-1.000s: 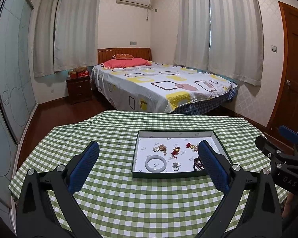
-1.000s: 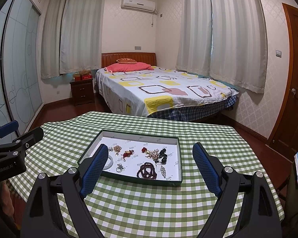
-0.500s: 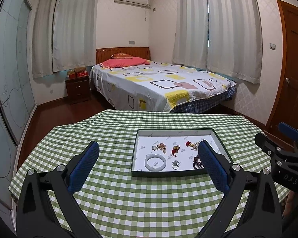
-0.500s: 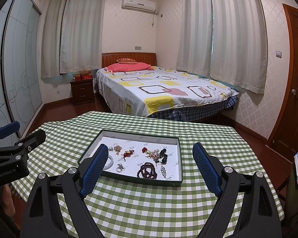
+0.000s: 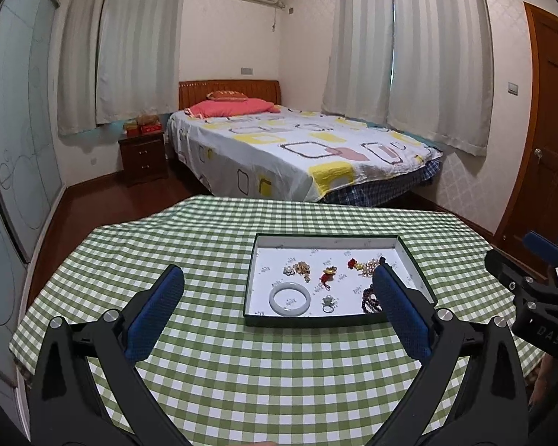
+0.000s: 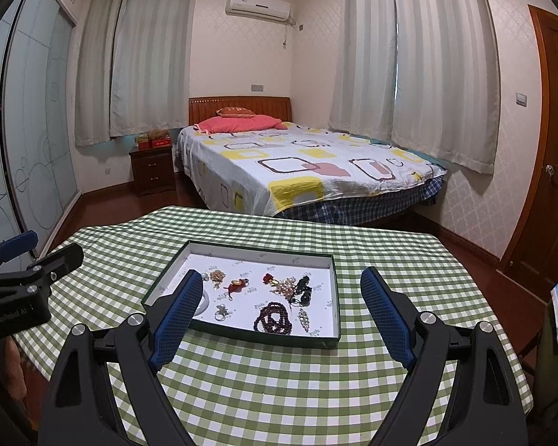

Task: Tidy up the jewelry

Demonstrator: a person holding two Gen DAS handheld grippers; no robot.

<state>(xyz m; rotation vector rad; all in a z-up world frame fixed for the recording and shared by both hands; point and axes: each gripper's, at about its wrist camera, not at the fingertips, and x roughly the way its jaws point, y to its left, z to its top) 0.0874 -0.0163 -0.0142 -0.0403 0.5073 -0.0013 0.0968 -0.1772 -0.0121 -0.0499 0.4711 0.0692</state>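
A dark green tray with a white floor lies on the green checked tablecloth; it also shows in the right wrist view. In it lie a white bangle, a silver ring, a red charm, gold pieces and a dark bead bracelet. My left gripper is open and empty, held above the cloth before the tray. My right gripper is open and empty, also short of the tray.
The table ends at its far edge in front of a bed. A nightstand stands at the back left. A wooden door is on the right. Each gripper shows at the side of the other's view.
The left gripper's view has shifted slightly; the tray sits a little lower and closer. The right gripper has barely moved. Both stay open.
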